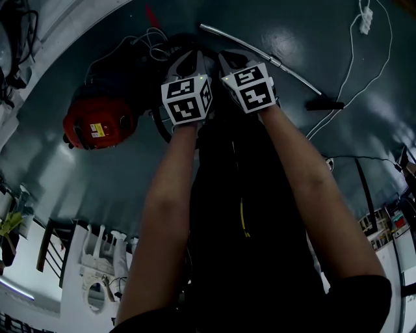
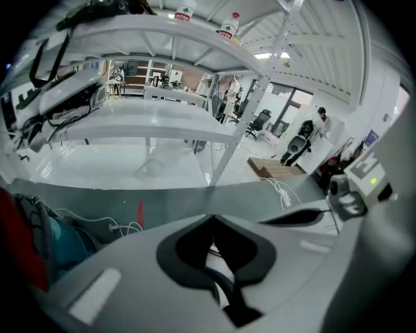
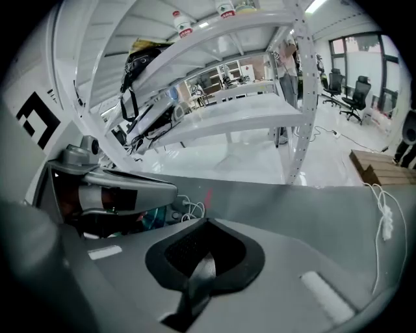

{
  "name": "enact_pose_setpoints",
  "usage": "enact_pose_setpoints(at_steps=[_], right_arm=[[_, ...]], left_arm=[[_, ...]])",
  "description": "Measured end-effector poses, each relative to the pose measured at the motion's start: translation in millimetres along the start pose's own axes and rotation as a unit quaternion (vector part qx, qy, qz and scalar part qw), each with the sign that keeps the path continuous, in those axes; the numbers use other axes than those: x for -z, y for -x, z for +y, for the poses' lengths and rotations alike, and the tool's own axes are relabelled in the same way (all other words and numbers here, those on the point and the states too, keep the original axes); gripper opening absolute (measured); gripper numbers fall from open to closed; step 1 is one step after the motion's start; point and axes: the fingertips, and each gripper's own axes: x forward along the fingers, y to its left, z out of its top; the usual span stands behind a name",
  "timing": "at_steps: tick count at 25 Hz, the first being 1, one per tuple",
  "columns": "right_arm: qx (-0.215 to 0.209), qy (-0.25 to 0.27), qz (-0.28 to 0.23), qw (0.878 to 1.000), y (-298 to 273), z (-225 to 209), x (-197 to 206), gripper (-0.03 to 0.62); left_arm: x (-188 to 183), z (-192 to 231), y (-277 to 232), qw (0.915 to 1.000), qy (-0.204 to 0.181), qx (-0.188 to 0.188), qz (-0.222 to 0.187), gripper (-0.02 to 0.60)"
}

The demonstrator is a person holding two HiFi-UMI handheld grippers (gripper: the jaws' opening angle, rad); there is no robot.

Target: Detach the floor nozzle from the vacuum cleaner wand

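In the head view a silver wand (image 1: pixel 260 55) lies on the dark floor at the upper right, ending in a small black crosspiece (image 1: pixel 325 104). A red vacuum cleaner (image 1: pixel 97 120) sits at the left with black hose (image 1: pixel 162 55) coiled beside it. My left gripper (image 1: pixel 185 64) and right gripper (image 1: pixel 234 64) are held side by side above the floor, between the vacuum and the wand, touching neither. Left gripper (image 2: pixel 213 224) has its pads together with nothing between them. Right gripper (image 3: pixel 205 227) is likewise shut and empty.
A white cable with a power strip (image 1: pixel 366 19) runs across the floor at the far right. White metal shelving (image 2: pixel 195 45) stands beyond the dark floor, with a cardboard piece (image 2: pixel 276 168) on the pale floor. Furniture and clutter line the floor's edges.
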Motion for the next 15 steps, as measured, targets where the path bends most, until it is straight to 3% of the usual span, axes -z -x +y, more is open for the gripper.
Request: enact_pose_setpoints(at_steps=[5, 10, 15], right_arm=[[0.003, -0.017, -0.011, 1.000, 2, -5, -6, -0.005], [0.010, -0.041, -0.031, 0.999, 5, -12, -13, -0.005], [0.014, -0.056, -0.045, 0.997, 9, -18, -18, -0.005]], left_arm=[[-1, -1, -5, 0.9998, 0.016, -0.006, 0.005, 0.009], [1, -6, -9, 1.0000, 0.007, -0.002, 0.006, 0.009], [-7, -7, -6, 0.9997, -0.003, -0.007, -0.024, 0.009]])
